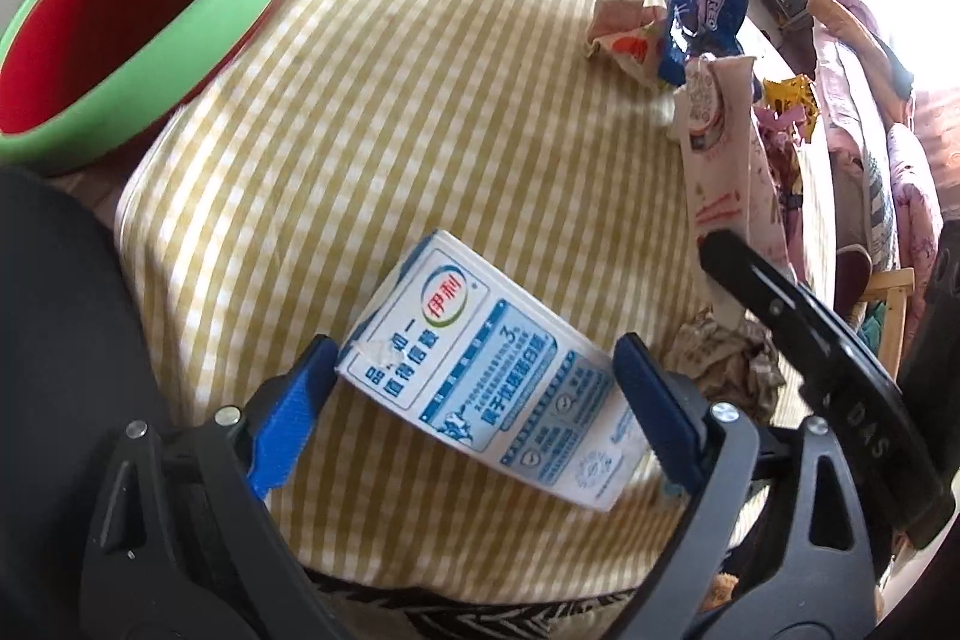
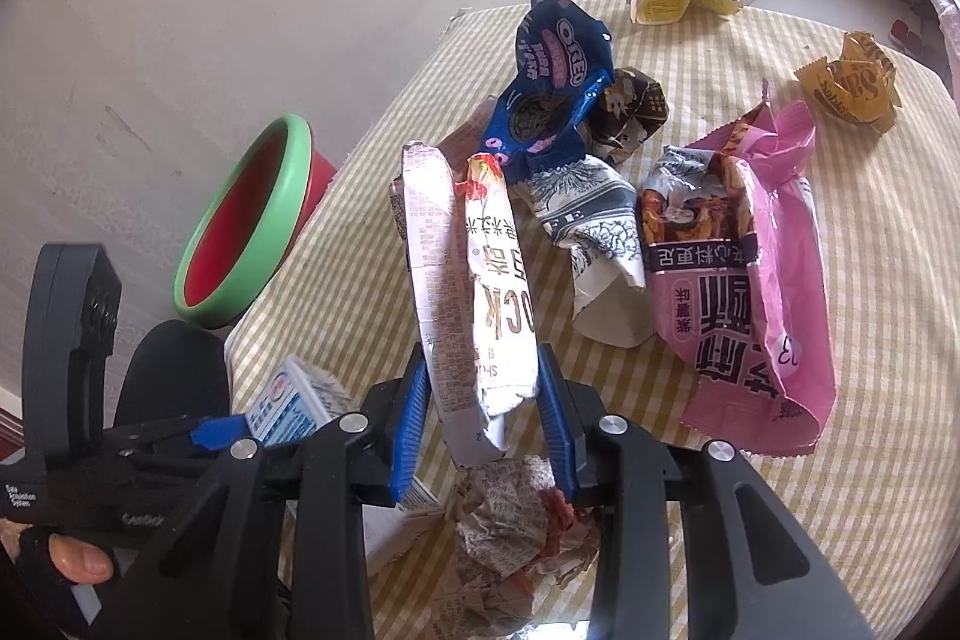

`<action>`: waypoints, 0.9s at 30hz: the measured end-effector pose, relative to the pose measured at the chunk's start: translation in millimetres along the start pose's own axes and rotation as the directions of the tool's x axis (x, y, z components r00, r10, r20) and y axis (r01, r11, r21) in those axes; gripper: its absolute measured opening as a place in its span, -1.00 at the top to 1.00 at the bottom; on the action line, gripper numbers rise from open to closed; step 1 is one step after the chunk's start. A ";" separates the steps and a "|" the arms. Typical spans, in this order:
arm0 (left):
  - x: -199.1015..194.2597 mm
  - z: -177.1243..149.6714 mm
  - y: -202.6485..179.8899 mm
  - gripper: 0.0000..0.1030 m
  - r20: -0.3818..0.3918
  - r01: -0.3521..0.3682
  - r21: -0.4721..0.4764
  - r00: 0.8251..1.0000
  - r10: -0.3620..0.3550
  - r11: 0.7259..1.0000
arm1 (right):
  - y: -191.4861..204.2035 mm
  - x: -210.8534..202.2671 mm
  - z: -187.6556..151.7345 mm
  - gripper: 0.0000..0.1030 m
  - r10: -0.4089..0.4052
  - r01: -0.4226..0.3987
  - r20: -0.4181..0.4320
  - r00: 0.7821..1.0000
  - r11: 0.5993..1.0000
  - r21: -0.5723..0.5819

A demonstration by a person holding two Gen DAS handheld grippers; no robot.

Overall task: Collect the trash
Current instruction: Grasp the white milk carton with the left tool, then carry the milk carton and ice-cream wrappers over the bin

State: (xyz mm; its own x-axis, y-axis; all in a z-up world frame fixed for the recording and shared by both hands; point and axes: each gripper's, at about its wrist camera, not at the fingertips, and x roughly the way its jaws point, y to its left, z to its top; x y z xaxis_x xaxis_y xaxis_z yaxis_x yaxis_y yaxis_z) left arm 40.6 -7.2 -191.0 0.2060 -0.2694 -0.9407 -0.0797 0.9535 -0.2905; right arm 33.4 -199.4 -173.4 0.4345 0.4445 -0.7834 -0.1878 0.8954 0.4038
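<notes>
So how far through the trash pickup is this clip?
Early on. Nothing shows inside the bin. The right gripper is shut on a white snack wrapper, lifted. The open left gripper straddles the milk carton. The Oreo pack, pink bag and yellow wrappers remain on the table.

Milk carton's [image 2: 300, 403] near end behind the left gripper [image 2: 207, 430]

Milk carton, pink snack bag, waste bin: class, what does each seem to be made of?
Milk carton: probably coated paperboard, with crisp folded edges and a printed matte face. Pink snack bag: thin glossy plastic film, crinkled, with a serrated seal. Waste bin: likely moulded plastic, with a smooth green rim.
</notes>
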 end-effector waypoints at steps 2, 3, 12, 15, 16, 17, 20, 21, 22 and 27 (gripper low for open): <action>3.7 5.7 -0.7 -0.67 0.016 -0.011 0.012 1.000 0.011 1.000 | 0.5 -2.4 0.6 0.34 -0.002 0.002 0.015 1.000 1.000 0.001; 5.4 9.1 -1.7 -0.62 0.026 -0.010 0.020 1.000 0.009 1.000 | 0.3 -3.9 0.9 0.34 -0.003 0.003 0.023 1.000 1.000 0.003; -14.8 -1.8 -5.3 -0.60 0.052 -0.023 0.006 0.998 0.023 1.000 | -2.2 -7.9 3.1 0.33 0.006 -0.007 0.038 0.999 1.000 0.014; 0.0 -5.2 -8.2 -0.75 0.011 -0.013 -0.031 1.000 0.013 0.999 | -1.1 -7.9 2.8 0.33 0.011 -0.011 0.039 0.999 1.000 0.009; 3.9 -5.6 -10.2 -0.75 0.000 0.006 -0.041 1.000 -0.006 0.999 | -1.3 -8.6 3.1 0.33 0.012 -0.012 0.042 0.999 1.000 0.009; 6.6 -4.9 -12.5 -0.75 -0.008 0.013 -0.039 1.000 -0.014 0.999 | -1.4 -9.1 3.1 0.33 0.011 -0.012 0.045 0.999 1.000 0.010; 16.9 -1.1 -21.7 -0.75 -0.025 0.003 -0.004 1.000 -0.003 1.000 | -3.0 -10.3 3.1 0.33 0.011 -0.012 0.052 0.999 1.000 0.019; 18.5 -0.4 -22.5 -0.72 -0.023 0.003 -0.004 1.000 -0.003 1.000 | -3.6 -10.8 3.1 0.33 0.011 -0.012 0.055 0.998 1.000 0.020; 17.2 0.4 -23.0 -0.62 -0.008 0.001 0.000 1.000 -0.001 1.000 | -3.9 -11.7 3.0 0.33 0.009 -0.010 0.059 0.998 1.000 0.020; 6.7 5.9 -13.4 -0.13 0.026 0.046 0.006 0.999 -0.047 0.999 | -6.4 -15.2 3.7 0.33 0.011 -0.013 0.079 0.997 1.000 0.025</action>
State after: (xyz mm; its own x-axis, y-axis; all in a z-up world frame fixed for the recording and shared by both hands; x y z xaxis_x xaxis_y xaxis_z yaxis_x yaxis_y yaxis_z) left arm 48.8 -21.0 -192.4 0.2349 -0.3099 -0.9213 -0.0645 0.9407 -0.3329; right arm 31.2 -212.0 -162.4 0.5010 0.4504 -0.7390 -0.1709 0.8886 0.4257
